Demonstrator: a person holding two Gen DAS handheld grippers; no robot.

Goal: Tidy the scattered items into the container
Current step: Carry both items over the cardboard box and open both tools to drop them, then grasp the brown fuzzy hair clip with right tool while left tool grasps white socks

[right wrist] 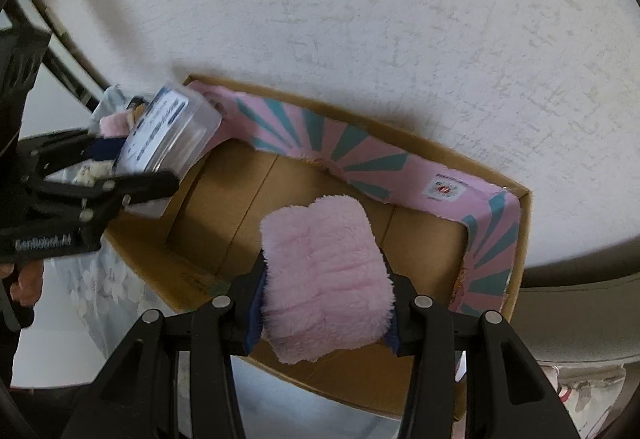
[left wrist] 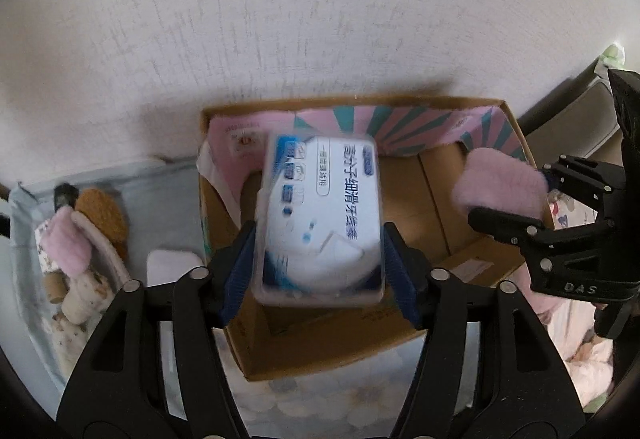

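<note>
- Right now your left gripper (left wrist: 320, 263) has its blue pads clamped on the two long sides of the clear floss box (left wrist: 320, 215), near its lower end, so most of the box sticks out ahead of the fingers.
- Your right gripper (right wrist: 326, 303) is closed on the pink fluffy item (right wrist: 326, 275); the plush bulges past both pads, so the hold is soft rather than firm.
- Both loads hang over the open cardboard box (left wrist: 472, 271), whose brown floor looks bare beneath them; the floss box sits toward its left end, the pink item toward the right.
- Lower each one close to the floor before you let go. I judge the floss box would tip or bounce if dropped from here, since it is held by one end.
- Open the right fingers wide; the pile may cling to the pads, so lift straight up afterwards.
- Keep the two grippers well apart as you descend; the left one already shows at the edge of the right wrist view.
- Mind the pink and teal liner (right wrist: 360, 151) along the far wall, and do not snag its torn edge.
- Further left, outside the box, more soft items (left wrist: 80, 239) lie on a pale sheet; they look like what remains to collect.
</note>
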